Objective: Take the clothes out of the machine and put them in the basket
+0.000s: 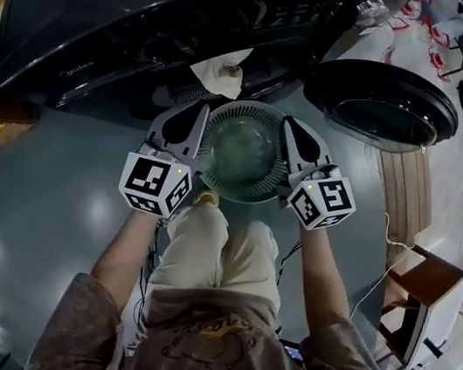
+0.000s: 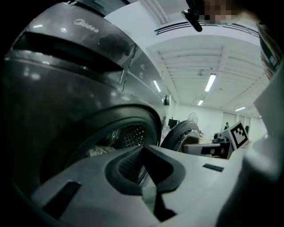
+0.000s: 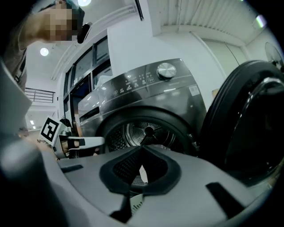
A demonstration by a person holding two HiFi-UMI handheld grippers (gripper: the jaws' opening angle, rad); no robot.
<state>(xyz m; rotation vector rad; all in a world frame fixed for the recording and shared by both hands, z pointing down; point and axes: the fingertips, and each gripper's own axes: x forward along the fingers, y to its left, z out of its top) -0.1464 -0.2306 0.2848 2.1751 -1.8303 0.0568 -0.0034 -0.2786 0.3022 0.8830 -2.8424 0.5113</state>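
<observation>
We hold the green basket [image 1: 244,151] just in front of the machine [image 1: 107,34]. Our left tongs [image 1: 202,112] and right tongs [image 1: 290,128] are each clamped shut on its rim, on opposite sides. A pale garment [image 1: 219,71] lies in the machine's mouth. The machine's door [image 1: 380,104] stands open beside it.

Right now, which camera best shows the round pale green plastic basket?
The head view: it looks down into the whole round pale green plastic basket, held at its rim by the left gripper and right gripper. The left gripper view shows only a sliver of rim pinched in its jaws, and the right gripper view likewise.
</observation>
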